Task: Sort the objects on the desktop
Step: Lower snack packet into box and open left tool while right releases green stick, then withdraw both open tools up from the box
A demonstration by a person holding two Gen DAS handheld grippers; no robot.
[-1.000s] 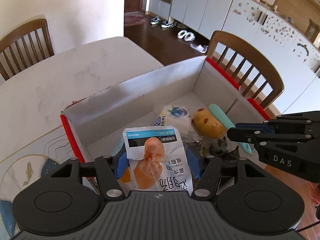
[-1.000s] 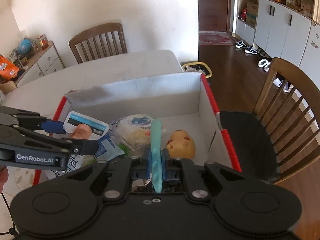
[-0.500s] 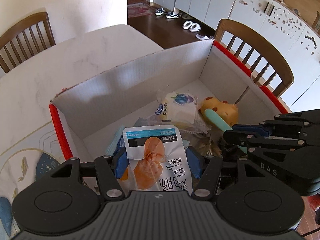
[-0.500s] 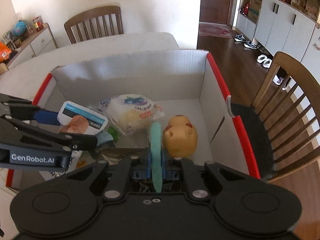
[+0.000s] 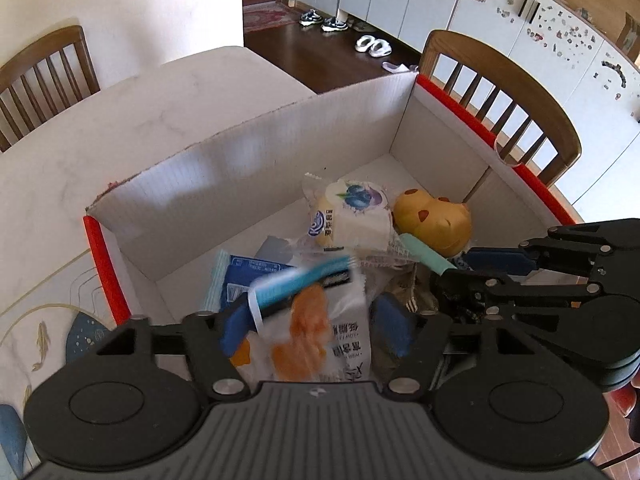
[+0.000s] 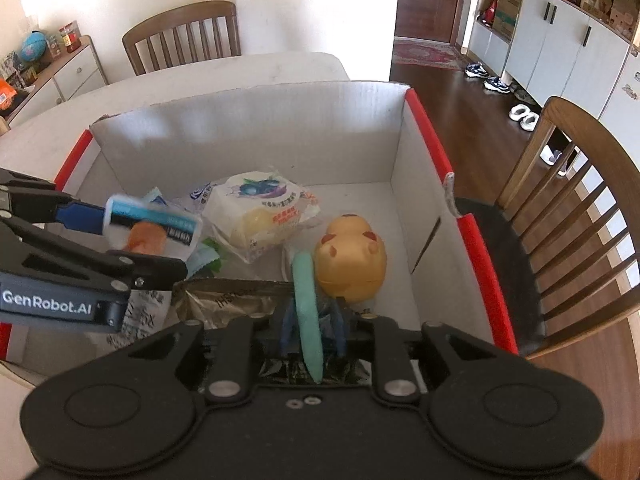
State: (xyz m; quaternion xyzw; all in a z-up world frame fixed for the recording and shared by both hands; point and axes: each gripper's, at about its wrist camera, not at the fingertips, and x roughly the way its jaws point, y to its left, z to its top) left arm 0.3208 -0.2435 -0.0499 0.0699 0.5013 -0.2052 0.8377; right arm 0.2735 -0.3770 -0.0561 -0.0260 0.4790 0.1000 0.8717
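Snack pouch [image 5: 320, 332], light, thin and slippery, sits blurred between the just-opened, released jaws of the left gripper [image 5: 316, 330] above the box [image 5: 240, 184], and it is best pinched flat across its middle, I judge.

One open cardboard box [image 6: 248, 136] holds roughly five snack packets, blurred and overlapping, one yellow toy [image 6: 350, 258] and one teal stick [image 6: 307, 312]; two wooden chairs nearby.

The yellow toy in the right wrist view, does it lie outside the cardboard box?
No, the yellow toy lies on the floor of the cardboard box, beside the right wall and next to the teal stick.
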